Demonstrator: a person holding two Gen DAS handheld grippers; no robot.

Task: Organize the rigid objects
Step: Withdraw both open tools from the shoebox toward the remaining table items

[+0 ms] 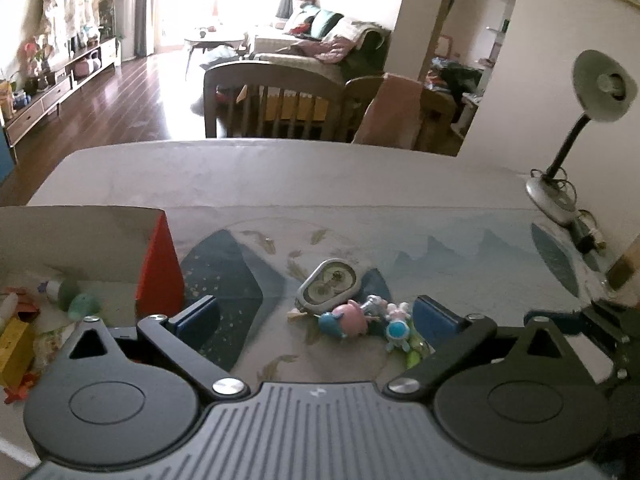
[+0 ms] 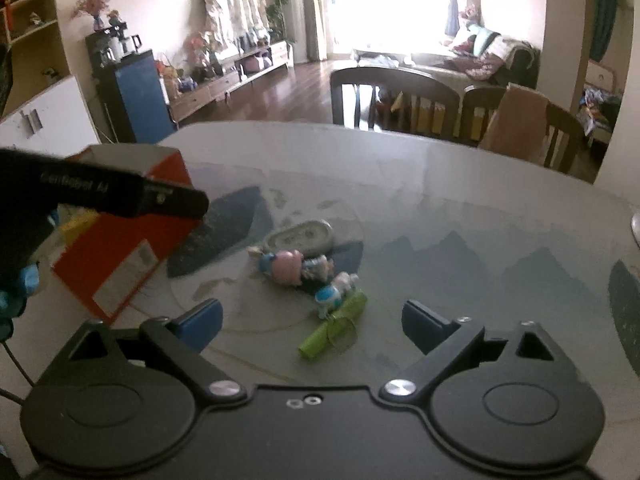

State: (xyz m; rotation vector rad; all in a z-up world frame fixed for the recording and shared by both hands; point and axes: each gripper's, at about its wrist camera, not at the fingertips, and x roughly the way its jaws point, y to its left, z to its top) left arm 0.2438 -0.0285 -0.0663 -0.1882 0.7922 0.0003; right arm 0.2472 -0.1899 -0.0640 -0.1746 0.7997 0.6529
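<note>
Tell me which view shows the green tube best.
The right wrist view: the green tube lies whole and unblocked on the table between the open fingers. In the left wrist view only a sliver shows behind the toy figures.

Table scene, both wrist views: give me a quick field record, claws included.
left claw: open, empty
right claw: open, empty
loose items: oval tin, pink figure, white-blue figure, green tube, clustered mid-table
box: red, open top, left of cluster, already holds small items
table: glass over a patterned mat
lamp: far right
</note>
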